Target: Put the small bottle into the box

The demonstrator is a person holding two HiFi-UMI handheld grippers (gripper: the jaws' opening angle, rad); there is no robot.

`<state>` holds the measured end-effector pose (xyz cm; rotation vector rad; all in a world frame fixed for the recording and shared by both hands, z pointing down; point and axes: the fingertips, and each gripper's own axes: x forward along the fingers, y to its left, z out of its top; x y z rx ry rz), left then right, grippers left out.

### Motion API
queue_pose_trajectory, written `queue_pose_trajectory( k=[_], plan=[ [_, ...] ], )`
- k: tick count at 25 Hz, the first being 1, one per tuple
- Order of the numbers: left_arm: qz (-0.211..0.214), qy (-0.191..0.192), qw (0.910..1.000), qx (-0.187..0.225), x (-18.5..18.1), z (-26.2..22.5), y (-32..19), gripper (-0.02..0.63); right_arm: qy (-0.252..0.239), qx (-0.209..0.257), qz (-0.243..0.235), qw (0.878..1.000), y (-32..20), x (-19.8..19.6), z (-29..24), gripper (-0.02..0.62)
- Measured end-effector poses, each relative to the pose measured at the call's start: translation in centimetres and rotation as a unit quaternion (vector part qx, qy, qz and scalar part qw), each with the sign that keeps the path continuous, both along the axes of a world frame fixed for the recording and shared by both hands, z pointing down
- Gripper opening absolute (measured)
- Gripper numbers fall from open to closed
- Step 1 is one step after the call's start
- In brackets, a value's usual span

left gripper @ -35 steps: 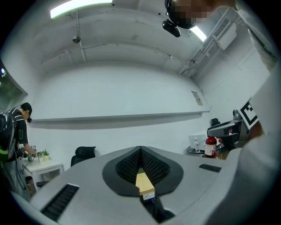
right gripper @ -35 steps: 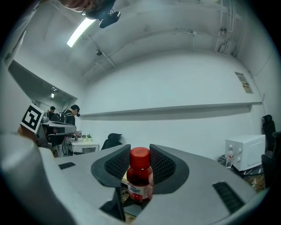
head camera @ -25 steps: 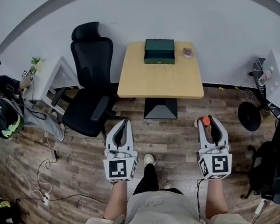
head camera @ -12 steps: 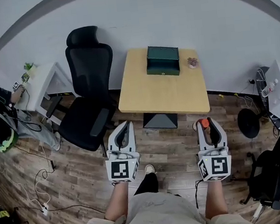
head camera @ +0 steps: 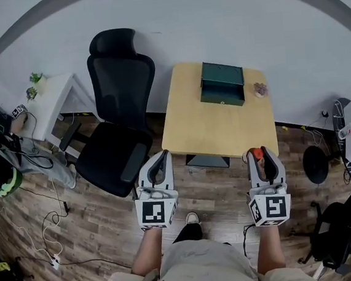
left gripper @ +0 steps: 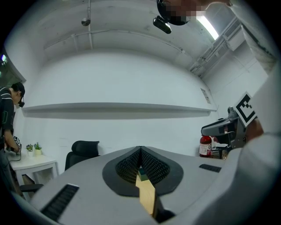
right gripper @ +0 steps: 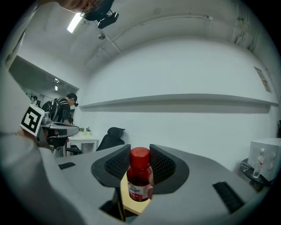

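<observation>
Two tools hung short of the worktop (head camera: 224,129): the right tool (head camera: 263,154) pinched the small bottle (right gripper: 139,176), the left tool (head camera: 162,156) pressed together, empty.

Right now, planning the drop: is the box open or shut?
Shut, it seems: in the head view the box has its top flat down, no inside showing.

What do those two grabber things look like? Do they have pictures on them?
The left gripper and right gripper match: pale grey plastic, narrowing to two jaws lined with dark ribbed pads. Each has a white cube at the back, printed with black square markers. The forearms behind them are bare, with no sleeves.
</observation>
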<state>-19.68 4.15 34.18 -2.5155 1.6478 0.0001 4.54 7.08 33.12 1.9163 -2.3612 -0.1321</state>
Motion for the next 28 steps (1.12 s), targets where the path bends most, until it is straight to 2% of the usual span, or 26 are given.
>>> queue_pose_trajectory(
  k=[6, 14, 18, 21, 28],
  plan=[
    [0.000, 0.002, 1.0000, -0.005, -2.2, 0.2, -4.0, 0.007, 0.009, -0.001, -0.008, 1.000, -4.2, -2.7, -0.4, 0.147],
    [-0.001, 0.006, 1.0000, 0.001, -2.5, 0.0, -6.6, 0.006, 0.002, -0.003, -0.005, 1.000, -6.9, -2.9, 0.0, 0.147],
    [0.002, -0.001, 1.0000, -0.005, -1.4, 0.4, -8.0, 0.006, -0.003, -0.001, -0.007, 1.000, -8.7, -1.9, 0.3, 0.147],
    [0.002, -0.003, 1.0000, 0.006, -0.2, 0.0, -9.5, 0.006, -0.006, 0.003, -0.011, 1.000, -10.7, -0.9, 0.2, 0.147],
    [-0.009, -0.007, 0.9999, 0.011, 3.9, -0.9, -15.1, 0.006, -0.011, 0.010, -0.026, 1.000, -16.6, 3.0, -0.2, 0.147]
  ],
)
